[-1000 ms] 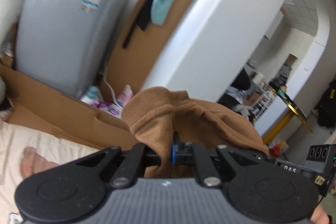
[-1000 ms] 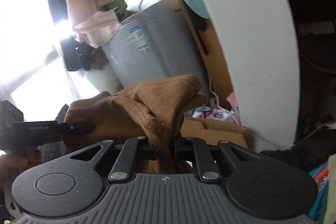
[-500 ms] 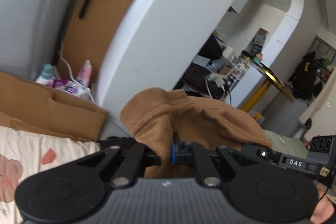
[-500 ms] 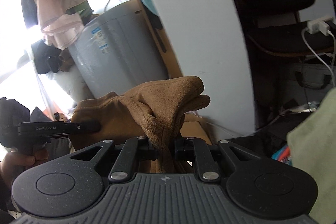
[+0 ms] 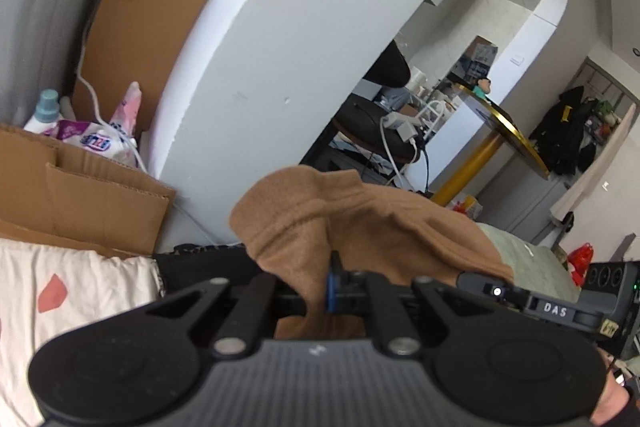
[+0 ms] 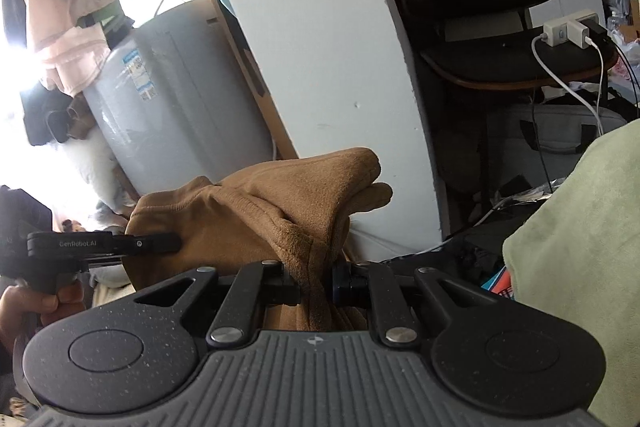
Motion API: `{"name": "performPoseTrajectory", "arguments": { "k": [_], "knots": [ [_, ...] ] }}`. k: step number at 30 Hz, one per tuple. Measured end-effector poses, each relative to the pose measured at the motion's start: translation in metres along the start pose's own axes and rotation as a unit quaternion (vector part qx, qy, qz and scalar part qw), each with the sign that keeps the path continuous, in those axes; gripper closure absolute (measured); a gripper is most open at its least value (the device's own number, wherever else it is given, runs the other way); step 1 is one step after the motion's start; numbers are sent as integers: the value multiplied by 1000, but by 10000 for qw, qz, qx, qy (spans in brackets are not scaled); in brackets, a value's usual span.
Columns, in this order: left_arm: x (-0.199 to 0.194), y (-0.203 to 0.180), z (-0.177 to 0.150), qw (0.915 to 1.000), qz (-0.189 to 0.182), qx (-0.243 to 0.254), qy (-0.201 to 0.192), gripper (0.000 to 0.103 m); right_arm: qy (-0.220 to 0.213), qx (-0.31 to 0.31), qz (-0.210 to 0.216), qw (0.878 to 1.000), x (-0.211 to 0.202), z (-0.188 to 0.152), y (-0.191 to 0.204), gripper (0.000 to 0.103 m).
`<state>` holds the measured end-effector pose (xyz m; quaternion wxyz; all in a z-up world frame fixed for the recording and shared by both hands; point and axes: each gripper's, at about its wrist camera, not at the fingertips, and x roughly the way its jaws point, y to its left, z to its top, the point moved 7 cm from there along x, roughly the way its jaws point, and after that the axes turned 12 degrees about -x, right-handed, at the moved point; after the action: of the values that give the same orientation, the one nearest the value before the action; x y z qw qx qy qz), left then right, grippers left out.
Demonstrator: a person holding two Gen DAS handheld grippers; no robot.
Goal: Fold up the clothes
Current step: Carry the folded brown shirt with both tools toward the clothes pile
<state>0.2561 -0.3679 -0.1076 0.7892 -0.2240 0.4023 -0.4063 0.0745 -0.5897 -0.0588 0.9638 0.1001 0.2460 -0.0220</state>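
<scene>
A brown fleece garment (image 5: 320,227) hangs bunched between both grippers, held up in the air. My left gripper (image 5: 326,287) is shut on one edge of it, cloth pinched between the jaws. In the right wrist view the same brown garment (image 6: 260,211) drapes over my right gripper (image 6: 316,285), which is shut on a fold of it. The left gripper's finger (image 6: 108,243) shows at the left of that view, clamped on the cloth's far end, with a hand (image 6: 36,307) below it. The right gripper's body (image 5: 568,307) appears at the right of the left wrist view.
A white wall corner (image 5: 280,47) stands straight ahead. Cardboard (image 5: 80,195) and a cream patterned sheet (image 5: 72,299) lie at the lower left. A grey appliance (image 6: 176,107), a dark chair (image 6: 500,27) with a power strip, and a pale green cloth (image 6: 580,247) at the right.
Both grippers have sunk with the brown garment still pinched. The views have swung right, so the grey appliance has left the left wrist view and the chair and green cloth came in.
</scene>
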Motion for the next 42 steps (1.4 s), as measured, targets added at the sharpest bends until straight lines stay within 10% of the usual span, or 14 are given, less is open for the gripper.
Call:
{"name": "performPoseTrajectory", "arguments": {
  "k": [15,42],
  "knots": [
    [63,35,-17,9952,-754,350,512,97,-59,-32,-844,9964,39,-51,-44,91],
    [168,139,-25,9969,-404,23,675,97,565,-139,-1029,9930,165,-107,-99,89]
  ]
}}
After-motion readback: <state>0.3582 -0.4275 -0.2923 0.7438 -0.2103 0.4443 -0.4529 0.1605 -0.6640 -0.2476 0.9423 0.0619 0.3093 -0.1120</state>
